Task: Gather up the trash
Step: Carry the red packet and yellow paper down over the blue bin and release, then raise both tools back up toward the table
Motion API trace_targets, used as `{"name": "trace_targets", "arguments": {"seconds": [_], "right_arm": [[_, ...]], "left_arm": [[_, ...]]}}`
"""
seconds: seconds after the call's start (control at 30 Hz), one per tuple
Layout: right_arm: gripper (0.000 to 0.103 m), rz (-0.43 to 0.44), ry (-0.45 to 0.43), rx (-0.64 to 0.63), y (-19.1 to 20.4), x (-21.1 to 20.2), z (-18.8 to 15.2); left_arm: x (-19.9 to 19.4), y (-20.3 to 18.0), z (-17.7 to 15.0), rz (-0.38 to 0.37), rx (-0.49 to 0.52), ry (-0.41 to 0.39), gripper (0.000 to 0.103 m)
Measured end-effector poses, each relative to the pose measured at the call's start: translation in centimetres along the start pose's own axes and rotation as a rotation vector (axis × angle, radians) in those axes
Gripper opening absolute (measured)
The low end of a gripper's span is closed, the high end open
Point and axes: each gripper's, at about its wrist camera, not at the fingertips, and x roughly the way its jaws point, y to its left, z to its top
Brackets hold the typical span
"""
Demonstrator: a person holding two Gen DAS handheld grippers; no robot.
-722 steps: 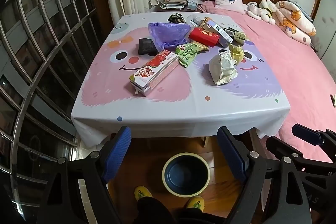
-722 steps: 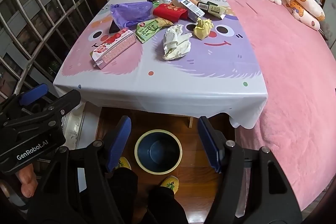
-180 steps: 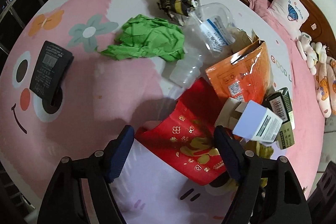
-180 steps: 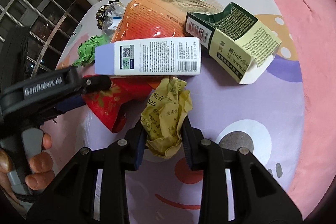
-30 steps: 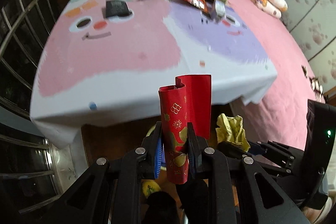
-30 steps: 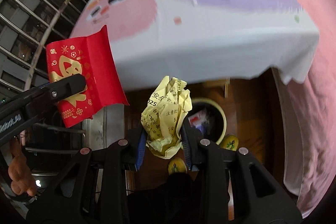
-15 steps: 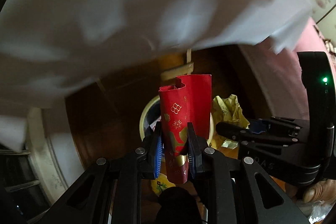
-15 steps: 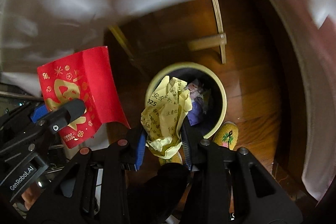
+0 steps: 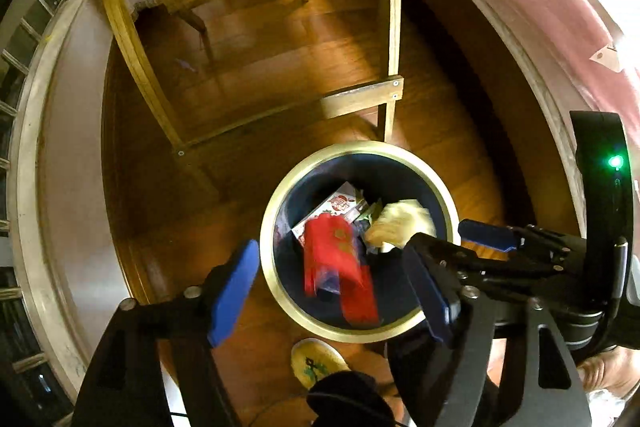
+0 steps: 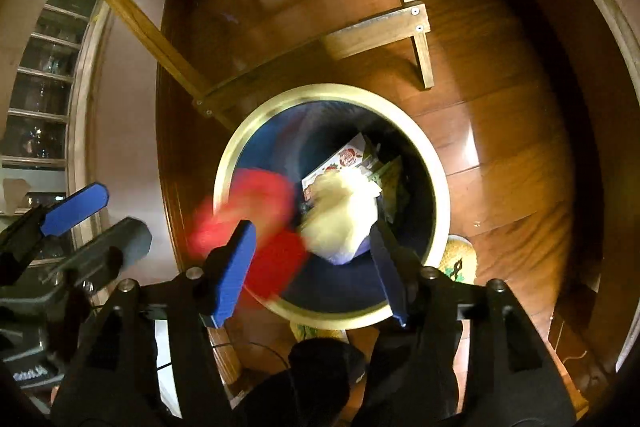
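Note:
A round dark blue bin with a cream rim stands on the wooden floor below both grippers. My left gripper is open and the red packet is falling, blurred, into the bin. My right gripper is open and the yellow crumpled paper drops, blurred, into the bin. The red packet also shows in the right wrist view, over the bin's left rim. A carton with a red print lies inside the bin.
Wooden table legs and a crossbar stand just beyond the bin. The pink bed cover hangs at the right. My feet in yellow slippers are next to the bin's near rim. A window grille is at the left.
Both grippers opened over the bin. The red packet and the yellow paper left the jaws and are falling in.

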Motion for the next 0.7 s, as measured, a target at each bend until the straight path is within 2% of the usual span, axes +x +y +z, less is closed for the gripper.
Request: {"name": "trace_targets", "arguments": {"seconds": [0.07,0.17,0.37,0.53,0.7], "right_arm": [[0.057,0.000,-0.007,-0.002,0.0,-0.1,0.3],[0.058,0.002,-0.013,-0.008,0.1,-0.4,0.7],[0.058,0.003,-0.028,-0.023,1.5,-3.8,1.1],[0.058,0.019,-0.049,-0.036,3.9,-9.1,1.2],[0.058,0.037,-0.065,-0.055,6.8,-16.0,0.9]], "left_arm": [[0.0,-0.3,0.0,0.006,-0.004,-0.004,0.082],[-0.6,0.0,0.2,0.014,-0.011,-0.028,0.083],[-5.1,-0.1,0.5,0.017,-0.025,-0.068,0.083],[-10.8,-0.6,0.7,0.022,-0.030,-0.095,0.083],[-19.2,-0.6,1.2,0.035,-0.037,-0.134,0.084]]}}
